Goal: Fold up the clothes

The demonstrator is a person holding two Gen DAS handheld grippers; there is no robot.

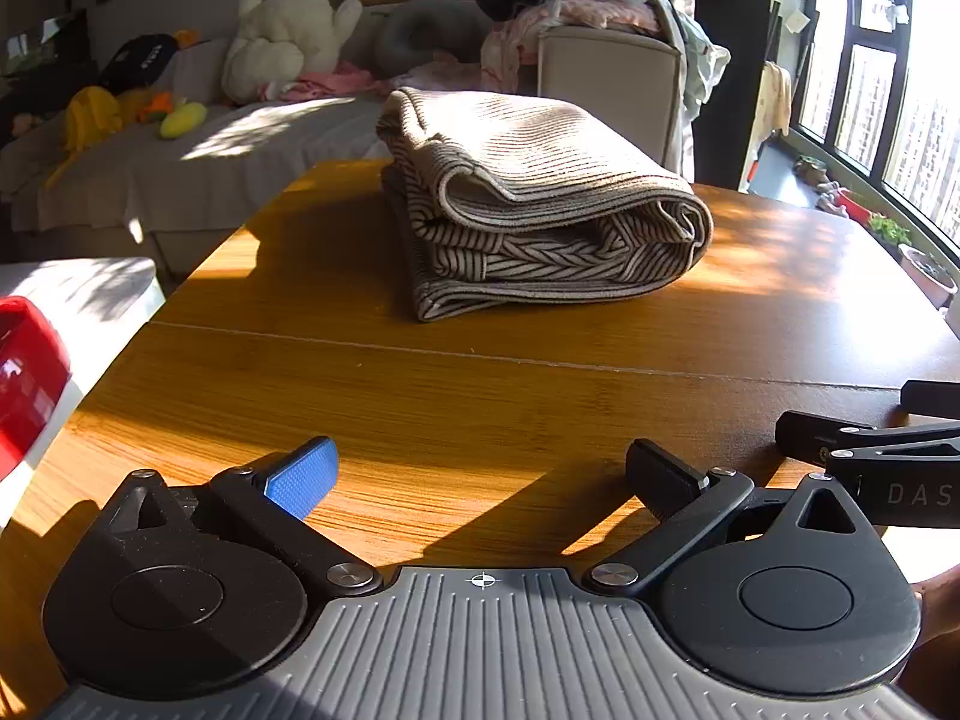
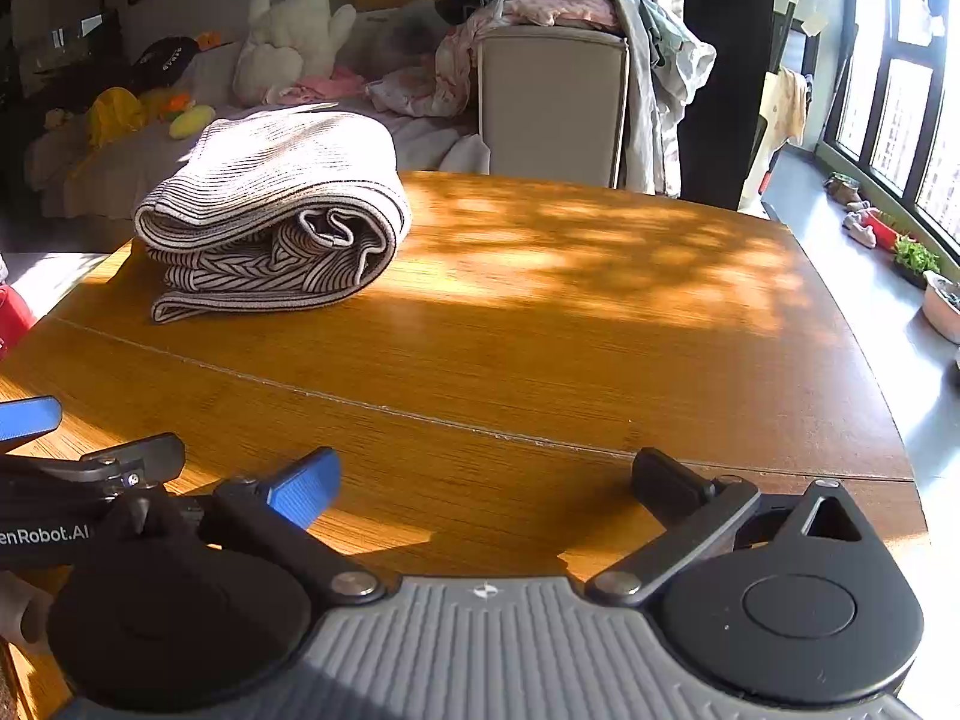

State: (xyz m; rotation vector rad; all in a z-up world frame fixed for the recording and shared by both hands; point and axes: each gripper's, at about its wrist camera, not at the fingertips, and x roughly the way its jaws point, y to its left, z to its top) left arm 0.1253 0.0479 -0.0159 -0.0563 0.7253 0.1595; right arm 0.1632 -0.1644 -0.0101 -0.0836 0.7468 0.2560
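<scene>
A beige garment with dark stripes [image 1: 540,204] lies folded in a thick bundle on the far half of the wooden table [image 1: 480,396]; in the right wrist view the same bundle [image 2: 270,210] sits at the far left. My left gripper [image 1: 483,468] is open above the near table edge, well short of the bundle, with nothing between its fingers. My right gripper [image 2: 486,480] is also open and empty, just to the right of the left one. Each view shows part of the other gripper at its side edge.
Behind the table stands a sofa [image 1: 198,162] with plush toys [image 1: 288,30] and a beige box heaped with loose clothes [image 2: 552,6]. A red object [image 1: 27,372] is at the left edge. Windows and potted plants [image 2: 912,255] line the right side.
</scene>
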